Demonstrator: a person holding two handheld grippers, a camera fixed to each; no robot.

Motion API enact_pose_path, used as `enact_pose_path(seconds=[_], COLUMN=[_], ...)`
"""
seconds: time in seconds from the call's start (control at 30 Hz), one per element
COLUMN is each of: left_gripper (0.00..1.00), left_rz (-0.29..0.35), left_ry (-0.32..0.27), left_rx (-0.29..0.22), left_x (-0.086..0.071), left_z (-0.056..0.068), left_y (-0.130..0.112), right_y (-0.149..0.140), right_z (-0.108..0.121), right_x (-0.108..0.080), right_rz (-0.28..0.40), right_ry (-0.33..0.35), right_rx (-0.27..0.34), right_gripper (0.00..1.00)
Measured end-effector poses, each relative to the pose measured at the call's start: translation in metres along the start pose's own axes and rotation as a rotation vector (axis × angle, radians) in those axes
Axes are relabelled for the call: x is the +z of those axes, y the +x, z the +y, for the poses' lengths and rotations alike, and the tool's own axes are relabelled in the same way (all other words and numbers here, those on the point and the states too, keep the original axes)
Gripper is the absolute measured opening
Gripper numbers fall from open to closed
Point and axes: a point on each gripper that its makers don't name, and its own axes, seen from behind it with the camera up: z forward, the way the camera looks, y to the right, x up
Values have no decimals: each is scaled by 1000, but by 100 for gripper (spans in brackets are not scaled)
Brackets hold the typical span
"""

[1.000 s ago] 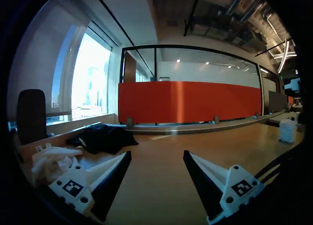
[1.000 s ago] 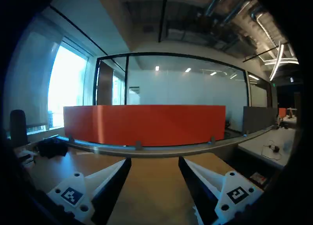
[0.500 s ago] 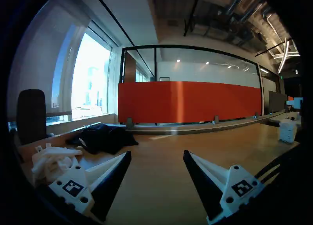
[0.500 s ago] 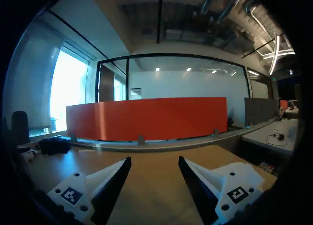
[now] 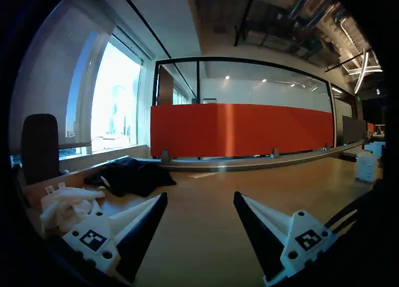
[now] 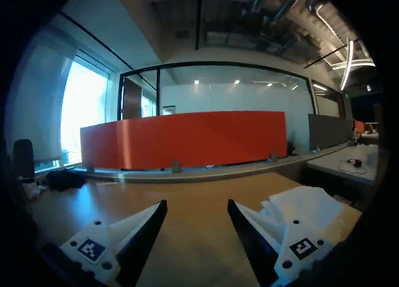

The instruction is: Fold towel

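- Low over the table (image 5: 209, 237), the left gripper (image 5: 199, 194) points toward the far side, its jaws spread wide with nothing between them.
- Just beside its left finger lies a heap (image 5: 67, 207) of something white; cloth or plastic, I cannot tell.
- Past the heap, a black cloth (image 5: 132, 176) lies bunched on the table's window (image 5: 112, 107) side.
- At the far right of the left gripper view, a small white stack (image 5: 366, 166) stands on the table, too small to make out.
- An orange screen (image 5: 239, 130) runs along the table's far edge.
- The right gripper (image 6: 197, 203) is likewise released, its jaws apart and empty over bare wood.
- The towel (image 6: 304, 202), white and rumpled, lies on the table near its right-hand corner in the right gripper view, just behind that gripper's right finger; whether it touches the finger cannot be told.
- Beyond the towel, a second desk (image 6: 344, 162) stands apart from the table.
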Motion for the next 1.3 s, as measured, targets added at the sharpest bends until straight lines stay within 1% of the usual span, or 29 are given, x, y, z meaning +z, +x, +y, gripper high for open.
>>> enact_pose_path(seconds=[0.37,0.57,0.67,0.87,1.3], left_gripper=[99,99,99,99,99], left_rz=[0,0,0,0,0], left_ry=[0,0,0,0,0], left_rx=[0,0,0,0,0], left_x=[0,0,0,0,0], left_z=[0,0,0,0,0], left_y=[0,0,0,1,1], right_y=[-12,-13,-17,-21,-27], right_z=[-4,-8,-9,-12,-20], right_x=[2,2,1,-1,-2], right_rz=[4,1,2,5,15], right_ry=[3,7,7,8,15], right_rx=[3,21,21,6,-46], right_gripper=[93,93,93,93,93])
